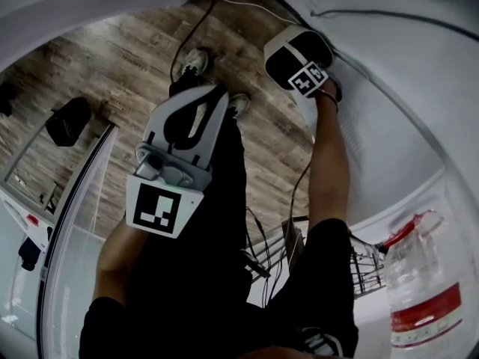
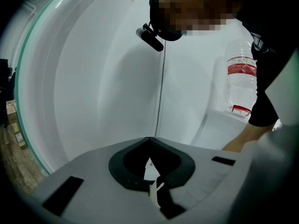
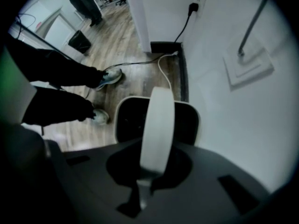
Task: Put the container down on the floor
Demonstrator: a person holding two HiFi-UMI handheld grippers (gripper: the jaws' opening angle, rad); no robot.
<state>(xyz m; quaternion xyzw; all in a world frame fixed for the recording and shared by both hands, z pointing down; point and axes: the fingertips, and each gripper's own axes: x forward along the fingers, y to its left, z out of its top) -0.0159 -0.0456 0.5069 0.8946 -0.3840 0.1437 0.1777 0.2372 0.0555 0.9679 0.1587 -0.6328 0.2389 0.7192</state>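
A white container (image 3: 126,120) with a dark inside hangs by its broad white handle (image 3: 158,125) over the wood floor (image 3: 135,73), close to the white wall. My right gripper (image 3: 150,172) is shut on that handle. From the head view the container (image 1: 288,47) shows just beyond the right gripper's marker cube (image 1: 308,78); I cannot tell whether its base touches the floor. My left gripper (image 1: 203,96) is held in front of the person's legs, its jaws shut with nothing in them. In its own view the left gripper (image 2: 150,161) points up at white panels.
The person's shoes (image 1: 196,60) stand left of the container. Cables (image 3: 163,64) run over the floor to a wall socket (image 3: 194,6). A big water bottle (image 1: 423,290) and a wire rack (image 1: 367,264) are at the lower right. A black bin (image 1: 69,120) sits far left.
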